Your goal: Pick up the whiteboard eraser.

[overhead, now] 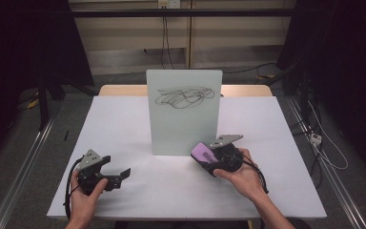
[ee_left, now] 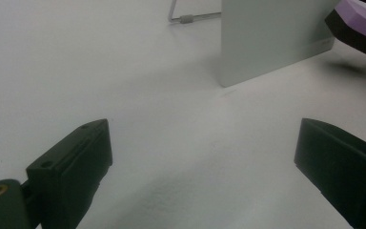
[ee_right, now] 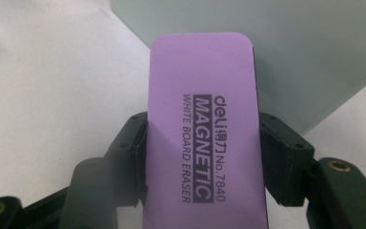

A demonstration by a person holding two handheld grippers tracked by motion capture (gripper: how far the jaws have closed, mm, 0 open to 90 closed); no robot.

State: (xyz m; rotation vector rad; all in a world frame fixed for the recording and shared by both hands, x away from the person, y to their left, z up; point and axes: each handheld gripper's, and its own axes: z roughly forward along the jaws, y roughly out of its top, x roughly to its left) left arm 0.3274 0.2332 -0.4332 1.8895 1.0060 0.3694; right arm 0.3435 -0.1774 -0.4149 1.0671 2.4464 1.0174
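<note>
A small whiteboard (overhead: 183,114) stands upright in the middle of the white table (overhead: 124,124), with black scribbles (overhead: 183,97) across its upper part. My right gripper (overhead: 208,157) is shut on a purple whiteboard eraser (overhead: 201,152) just in front of the board's lower right corner. In the right gripper view the eraser (ee_right: 202,129) fills the gap between both jaws, its printed face up, with the board (ee_right: 286,52) right behind it. My left gripper (overhead: 119,175) rests low at the front left, open and with nothing between its jaws. The left gripper view has the board (ee_left: 271,38) and the eraser (ee_left: 357,19) ahead.
A wire stand foot (ee_left: 190,18) shows behind the board. Cables (overhead: 324,143) lie on the floor to the right of the table. Metal rails (overhead: 24,162) run along both sides. A wooden edge (overhead: 119,89) shows at the table's far side.
</note>
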